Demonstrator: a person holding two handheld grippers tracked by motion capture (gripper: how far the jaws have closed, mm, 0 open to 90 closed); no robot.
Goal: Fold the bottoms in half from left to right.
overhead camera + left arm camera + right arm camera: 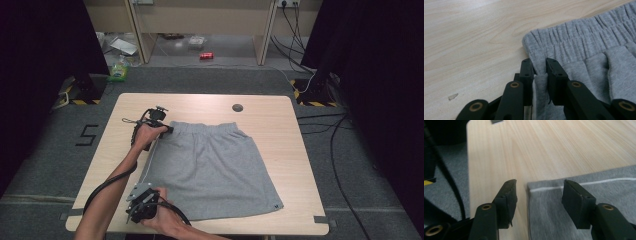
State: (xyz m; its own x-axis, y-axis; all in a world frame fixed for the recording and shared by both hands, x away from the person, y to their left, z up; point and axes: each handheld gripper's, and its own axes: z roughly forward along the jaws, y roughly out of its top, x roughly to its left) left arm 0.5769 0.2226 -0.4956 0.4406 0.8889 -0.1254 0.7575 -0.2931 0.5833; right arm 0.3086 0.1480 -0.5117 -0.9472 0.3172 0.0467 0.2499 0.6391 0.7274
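On the table (125, 107) the grey shorts (212, 170) lie flat, the left gripper (539, 65) clamped on the waistband corner (534, 42) and the right gripper (539, 195) unclenched astride the hem corner (536, 188); next, likely, pinch it and fold.

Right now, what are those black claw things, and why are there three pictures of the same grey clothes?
A person sits at a wooden table and holds a tool in each hand: a hand-held gripper with two black jaws that pinch like tongs. The big picture comes from a camera above the table. The other two come from small cameras riding on each tool, looking along its jaws. On the table lie grey shorts, spread flat. The left hand-held gripper is pinching the corner of the stretchy waistband. The right hand-held gripper is open, with the shorts' bottom corner between its jaws, not pinched yet.
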